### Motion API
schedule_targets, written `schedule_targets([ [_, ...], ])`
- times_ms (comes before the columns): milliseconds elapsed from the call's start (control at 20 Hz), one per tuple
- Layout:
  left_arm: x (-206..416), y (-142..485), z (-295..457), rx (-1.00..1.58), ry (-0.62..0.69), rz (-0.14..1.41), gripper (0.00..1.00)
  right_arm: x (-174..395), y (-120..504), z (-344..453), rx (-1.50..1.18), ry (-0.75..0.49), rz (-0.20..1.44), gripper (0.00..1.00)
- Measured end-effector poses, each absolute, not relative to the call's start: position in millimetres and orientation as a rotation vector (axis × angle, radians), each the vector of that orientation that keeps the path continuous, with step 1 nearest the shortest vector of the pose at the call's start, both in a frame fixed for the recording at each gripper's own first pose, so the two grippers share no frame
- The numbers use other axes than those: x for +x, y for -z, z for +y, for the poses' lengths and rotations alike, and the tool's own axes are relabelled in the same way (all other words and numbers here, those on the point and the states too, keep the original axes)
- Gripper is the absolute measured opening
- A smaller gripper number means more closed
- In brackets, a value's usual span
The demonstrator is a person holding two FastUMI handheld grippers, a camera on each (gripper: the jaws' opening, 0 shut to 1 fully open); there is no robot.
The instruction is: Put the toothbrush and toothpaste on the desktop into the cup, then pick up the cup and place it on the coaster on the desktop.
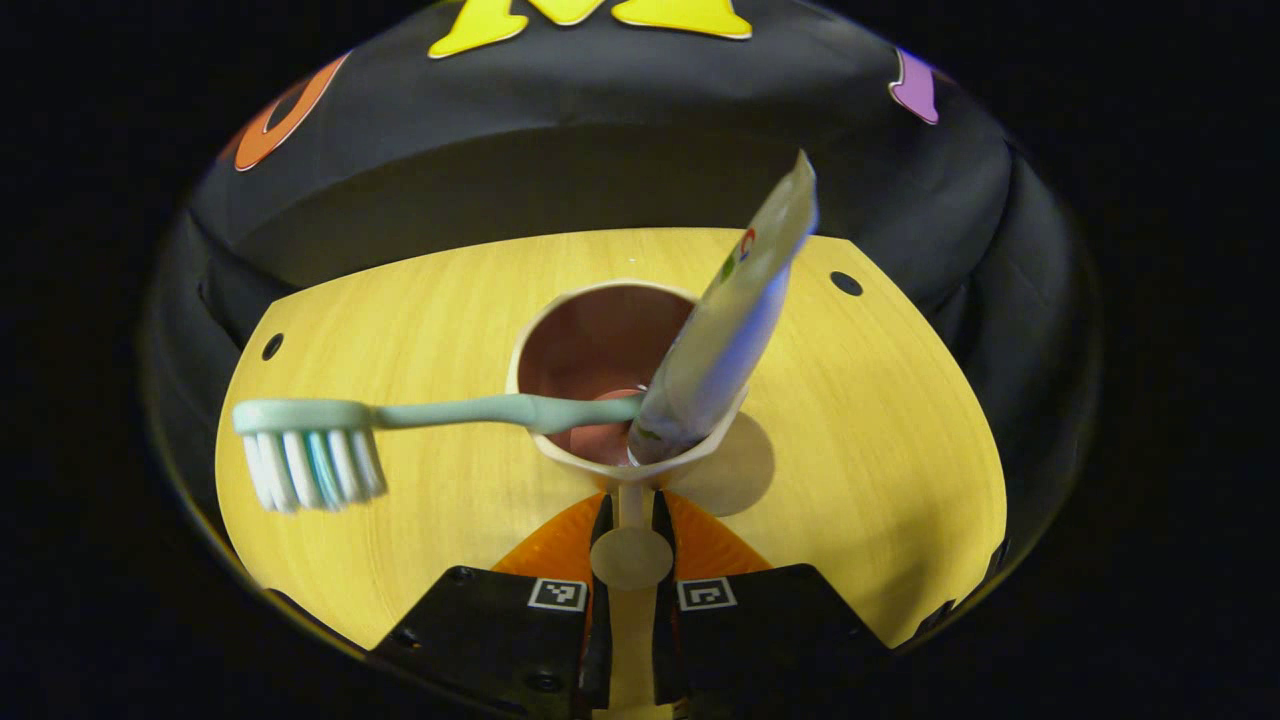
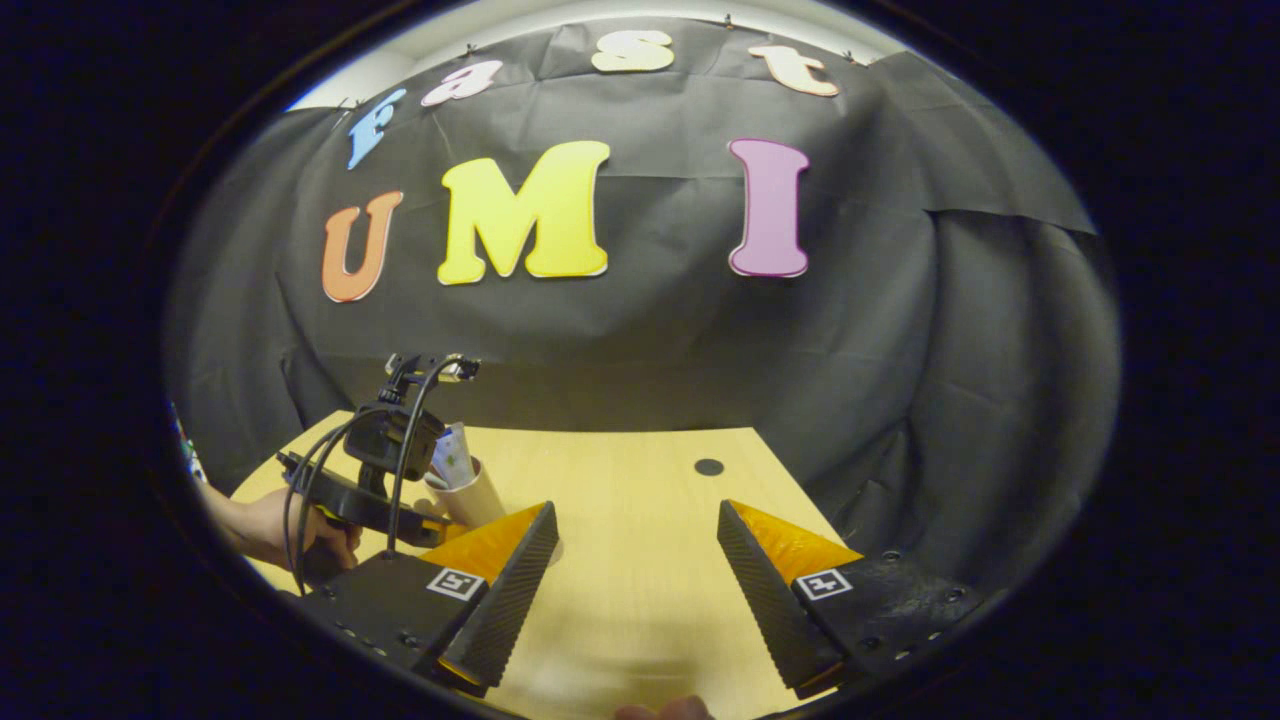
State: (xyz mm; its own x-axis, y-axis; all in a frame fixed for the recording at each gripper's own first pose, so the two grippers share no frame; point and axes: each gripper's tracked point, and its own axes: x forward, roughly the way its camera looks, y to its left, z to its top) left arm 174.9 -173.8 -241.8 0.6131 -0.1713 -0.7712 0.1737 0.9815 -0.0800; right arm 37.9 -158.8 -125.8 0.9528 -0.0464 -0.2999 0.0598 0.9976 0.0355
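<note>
The left claw [image 1: 631, 520] has a black body with screws along its lower edge and a square black-and-white marker on each side of its narrow middle slot. The right claw [image 2: 636, 560] shows two wedge-shaped fingers [image 2: 515, 590] with ribbed inner faces, each on a black base bearing a square marker and small screws. In the right gripper view, the other tool carries a black camera mount with looping black cables [image 2: 400, 440], gripped by a bare hand [image 2: 275, 525]

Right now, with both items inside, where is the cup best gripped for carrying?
Grip the cup by the thin handle on its near side, as the left tool does. The toothbrush juts left over the rim and the toothpaste leans up right, so rim grips and side approaches are blocked.
</note>
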Motion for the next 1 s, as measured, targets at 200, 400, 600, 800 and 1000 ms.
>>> schedule_targets([
  [200,176,247,-198,0.010,0.223,0.890,0.19,33,133,-182,0.055,0.085,0.322,0.97],
  [400,177,256,-207,0.033,0.214,0.902,0.19,31,139,-194,0.059,0.084,0.332,0.98],
  [600,178,267,-205,0.044,0.210,0.929,0.19,34,141,-201,0.061,0.086,0.337,0.97],
  [800,180,284,-195,0.063,0.218,0.944,0.19,34,145,-203,0.061,0.084,0.348,0.97],
  [1000,180,282,-200,0.080,0.213,0.948,0.22,34,147,-201,0.066,0.082,0.352,0.97],
])
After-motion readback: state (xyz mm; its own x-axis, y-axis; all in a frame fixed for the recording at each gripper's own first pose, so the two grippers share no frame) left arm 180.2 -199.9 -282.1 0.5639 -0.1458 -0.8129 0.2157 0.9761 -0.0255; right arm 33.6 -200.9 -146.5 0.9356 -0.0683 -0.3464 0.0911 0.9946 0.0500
